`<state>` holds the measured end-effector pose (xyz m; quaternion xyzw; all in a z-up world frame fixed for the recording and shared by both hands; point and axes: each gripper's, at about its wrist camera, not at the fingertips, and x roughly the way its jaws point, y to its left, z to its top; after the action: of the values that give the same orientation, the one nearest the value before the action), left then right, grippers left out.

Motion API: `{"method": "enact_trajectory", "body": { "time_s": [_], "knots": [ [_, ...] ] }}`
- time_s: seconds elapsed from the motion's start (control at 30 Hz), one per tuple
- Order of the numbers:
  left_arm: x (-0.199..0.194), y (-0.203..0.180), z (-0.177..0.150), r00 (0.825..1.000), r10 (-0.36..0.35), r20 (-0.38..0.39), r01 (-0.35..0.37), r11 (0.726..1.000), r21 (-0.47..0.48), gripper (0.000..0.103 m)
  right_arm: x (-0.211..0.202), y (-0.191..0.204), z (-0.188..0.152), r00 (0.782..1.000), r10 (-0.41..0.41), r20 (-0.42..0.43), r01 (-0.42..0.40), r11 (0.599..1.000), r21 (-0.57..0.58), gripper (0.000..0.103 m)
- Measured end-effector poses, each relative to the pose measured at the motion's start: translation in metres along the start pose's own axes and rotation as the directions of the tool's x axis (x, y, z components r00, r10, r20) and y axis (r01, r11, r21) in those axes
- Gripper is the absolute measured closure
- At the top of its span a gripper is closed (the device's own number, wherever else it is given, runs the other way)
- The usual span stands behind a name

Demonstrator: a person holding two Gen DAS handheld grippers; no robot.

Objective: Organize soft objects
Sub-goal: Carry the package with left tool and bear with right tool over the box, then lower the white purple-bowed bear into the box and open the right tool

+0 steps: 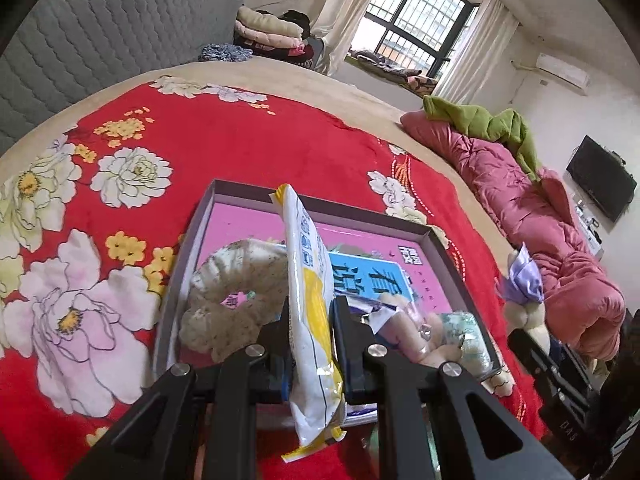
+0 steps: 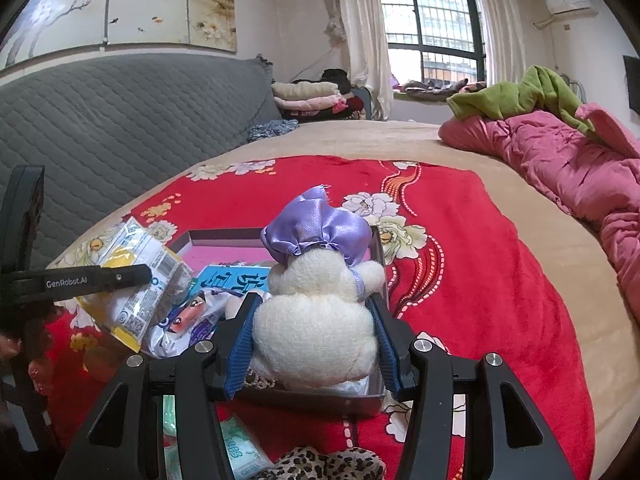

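Left gripper [image 1: 310,320] jaws pinch a white-yellow packet [image 1: 310,280]; right gripper [image 2: 314,312] jaws clamp a plush toy [image 2: 316,320] above the box [image 2: 360,402] rim.

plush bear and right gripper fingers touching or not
Touching. The right wrist view shows both blue pads of the right gripper pressed into the cream plush bear sides.

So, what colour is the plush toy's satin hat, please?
Lilac satin hat on the cream plush toy; right wrist view.
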<state>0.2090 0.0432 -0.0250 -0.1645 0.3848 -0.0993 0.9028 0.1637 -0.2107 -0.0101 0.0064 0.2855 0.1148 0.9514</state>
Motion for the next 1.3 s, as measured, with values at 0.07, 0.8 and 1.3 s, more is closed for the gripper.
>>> {"method": "enact_trajectory", "body": {
  "time_s": [0.07,0.8,1.3],
  "knots": [
    [0.004,-0.001,0.002,1.0,0.0,-0.003,0.0,1.0,-0.001,0.086,0.001,-0.001,0.0,1.0,0.001,0.0,-0.001,1.0,0.0,0.049],
    [0.024,0.007,-0.006,0.999,-0.001,-0.044,0.0,1.0,-0.019,0.086,0.025,0.014,-0.005,0.997,0.008,-0.076,-0.014,0.997,-0.079,0.049],
    [0.024,0.009,-0.006,0.999,-0.004,-0.045,0.003,1.0,-0.019,0.086,0.041,0.017,-0.017,0.99,0.002,-0.14,-0.015,0.996,-0.089,0.048]
  ]
}}
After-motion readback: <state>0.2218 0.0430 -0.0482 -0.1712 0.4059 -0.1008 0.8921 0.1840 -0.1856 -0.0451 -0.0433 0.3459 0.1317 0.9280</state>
